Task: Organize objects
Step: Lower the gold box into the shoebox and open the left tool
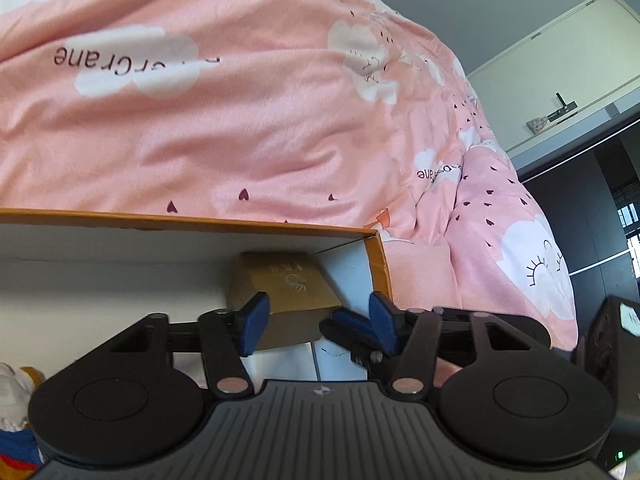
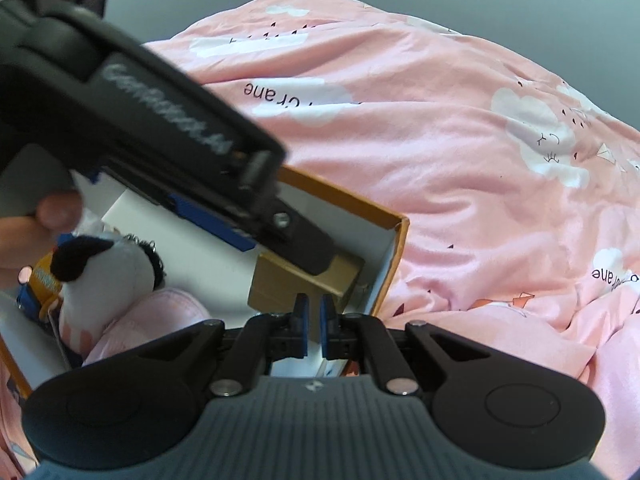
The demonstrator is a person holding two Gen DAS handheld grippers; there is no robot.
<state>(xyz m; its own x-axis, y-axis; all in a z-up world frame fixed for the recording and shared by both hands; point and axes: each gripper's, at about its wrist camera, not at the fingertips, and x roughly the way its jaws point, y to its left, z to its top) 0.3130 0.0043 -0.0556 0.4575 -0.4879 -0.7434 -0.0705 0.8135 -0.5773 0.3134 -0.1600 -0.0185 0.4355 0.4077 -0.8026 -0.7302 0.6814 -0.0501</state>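
One pink quilt (image 1: 248, 128), printed with white clouds and small dark hearts, covers the bed and fills most of both views. On it lies one open box (image 2: 394, 264) with orange outer walls and a white inside. In the box's far corner sits one brown cardboard carton (image 1: 286, 286), standing against the white walls. Further along the box's inside, seen from the right wrist, lie one black-and-white plush toy (image 2: 100, 276), one pale pink soft thing (image 2: 160, 312) below it, and one small orange and blue item (image 2: 42, 284) beside the plush; what that last item is cannot be told.

Two tools are in view. The left tool (image 1: 316, 320) has its blue pads spread apart on either side of the brown carton's near end, and the pads do not press on it. From the right wrist its black body crosses above the box, held by a hand (image 2: 36, 232) at the left edge. The right tool (image 2: 314, 326) hovers over the box's near corner with its blue pads drawn nearly together and nothing between them.
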